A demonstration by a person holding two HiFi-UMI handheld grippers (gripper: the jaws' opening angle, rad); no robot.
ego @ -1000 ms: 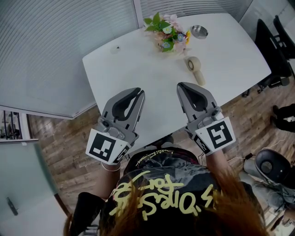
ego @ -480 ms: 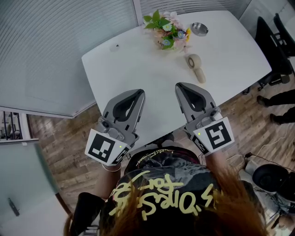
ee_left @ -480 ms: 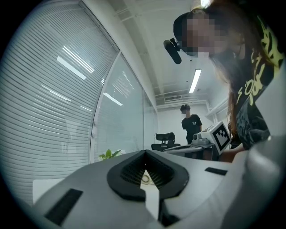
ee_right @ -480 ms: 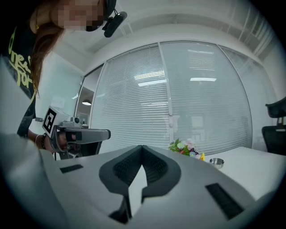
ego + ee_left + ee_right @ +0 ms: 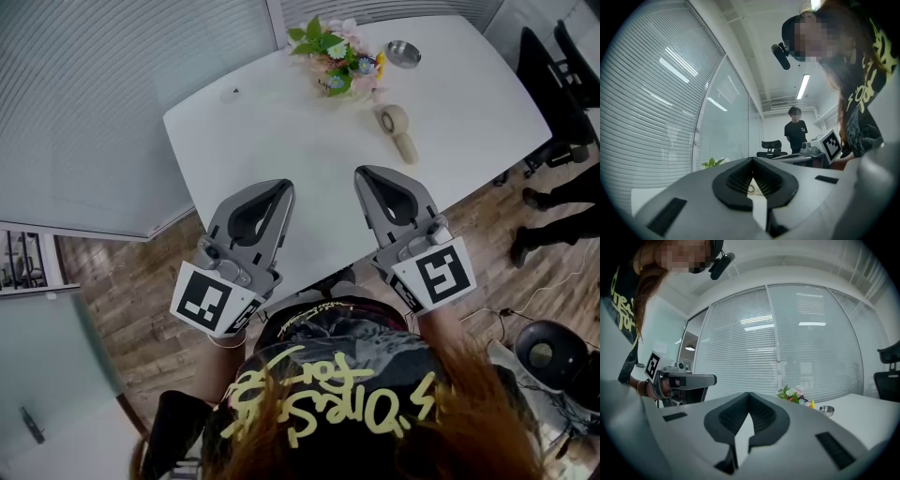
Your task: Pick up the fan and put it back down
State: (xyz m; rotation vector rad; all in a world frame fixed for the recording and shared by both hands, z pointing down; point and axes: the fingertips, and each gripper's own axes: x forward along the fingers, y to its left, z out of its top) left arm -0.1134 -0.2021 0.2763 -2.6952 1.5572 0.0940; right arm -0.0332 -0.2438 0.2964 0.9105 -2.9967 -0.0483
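1. You are holding the left grey two-jaw gripper [image 5: 282, 186] over the near edge of the white rounded table [image 5: 272, 131]. Its jaws are pressing fully together, and nothing is lying between the ribbed black pads.
2. You are holding the right grey two-jaw gripper [image 5: 362, 173] just beside the left one, with a bare strip of table showing between them. Its jaws are likewise meeting at the tips and are gripping nothing.
3. Both grippers are pointing level across the table, each with its square-marked cube sitting at the rear, close to your body.
4. The small beige hand-held fan [image 5: 397, 133] is lying flat on the table ahead of the right gripper and well apart from its tip. Its round head is facing away from you and its handle is pointing back toward that gripper. Neither gripper is touching it.
5. The bunch of pink and white flowers with green leaves [image 5: 337, 58] is standing farther out, beyond the fan and ahead of the gap between the two grippers.
6. The small round metal bowl [image 5: 403, 53] is sitting near the flowers, beyond the fan from the right gripper.
7. In the left gripper view, a person in a black T-shirt [image 5: 796, 131] is standing far ahead, beside a black office chair [image 5: 771, 147].
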